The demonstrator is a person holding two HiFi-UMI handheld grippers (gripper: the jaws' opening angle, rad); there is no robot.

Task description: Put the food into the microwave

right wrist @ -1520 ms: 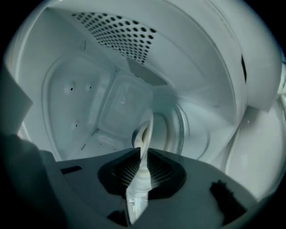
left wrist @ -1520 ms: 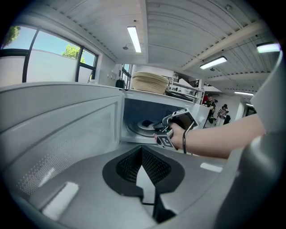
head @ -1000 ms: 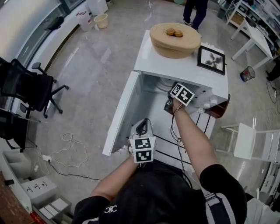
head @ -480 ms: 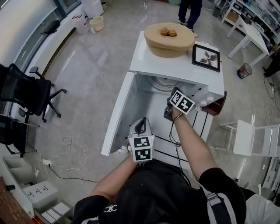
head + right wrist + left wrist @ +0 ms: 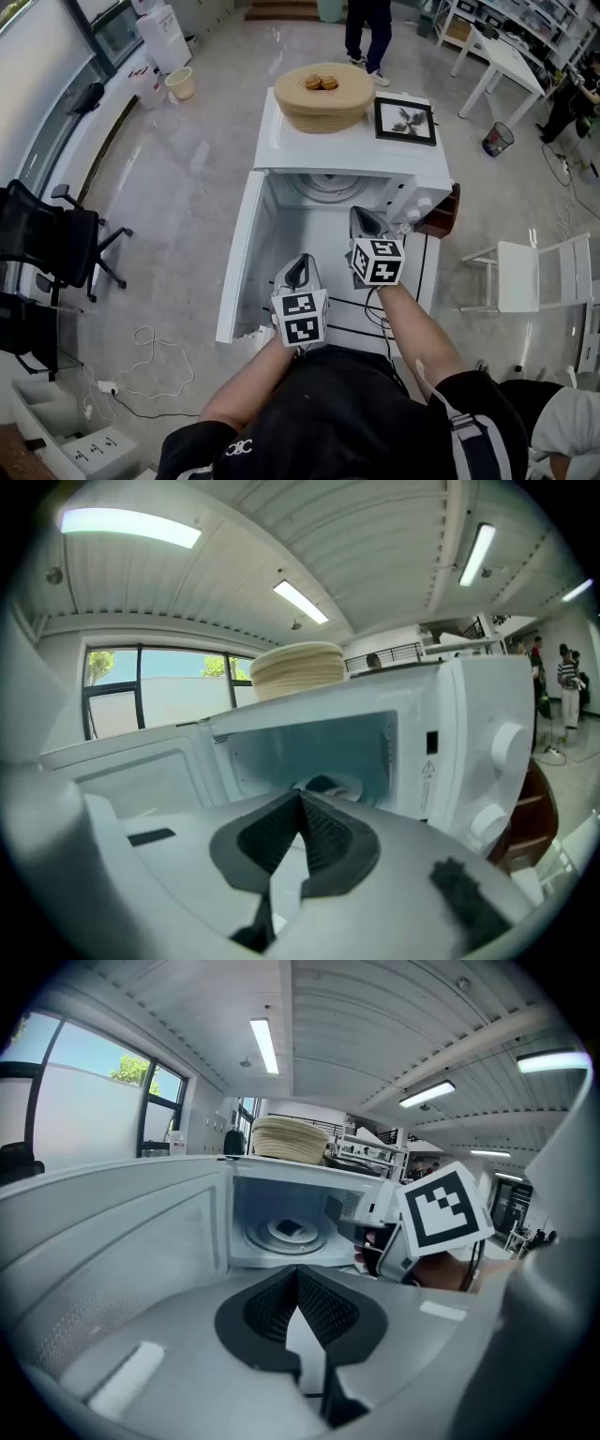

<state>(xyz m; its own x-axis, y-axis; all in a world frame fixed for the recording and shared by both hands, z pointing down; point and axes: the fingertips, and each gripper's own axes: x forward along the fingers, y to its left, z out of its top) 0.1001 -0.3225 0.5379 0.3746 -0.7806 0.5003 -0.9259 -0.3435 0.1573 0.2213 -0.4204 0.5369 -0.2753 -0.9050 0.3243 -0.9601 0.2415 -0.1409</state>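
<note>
The white microwave (image 5: pixel 375 155) stands with its door (image 5: pixel 246 253) swung open to the left. Its round turntable (image 5: pixel 328 185) shows inside, and a small dark thing (image 5: pixel 323 785) lies on the plate; I cannot tell what it is. On top sits a woven basket (image 5: pixel 323 105) holding two brown pieces of food (image 5: pixel 322 82). My right gripper (image 5: pixel 366 220) is just outside the opening, shut and empty (image 5: pixel 300 808). My left gripper (image 5: pixel 298 272) hovers in front of the open door, jaws together with nothing in them (image 5: pixel 298 1279).
A framed picture (image 5: pixel 405 121) lies on the microwave beside the basket. A brown wooden piece (image 5: pixel 441 214) sticks out at its right side. A white chair (image 5: pixel 530 277) stands to the right, a black office chair (image 5: pixel 56 248) to the left, cables (image 5: pixel 150 356) on the floor.
My right gripper has drawn back out of the microwave opening, risen and rolled. My left gripper has hardly shifted. The head view has tilted, so the microwave sits higher in it.
</note>
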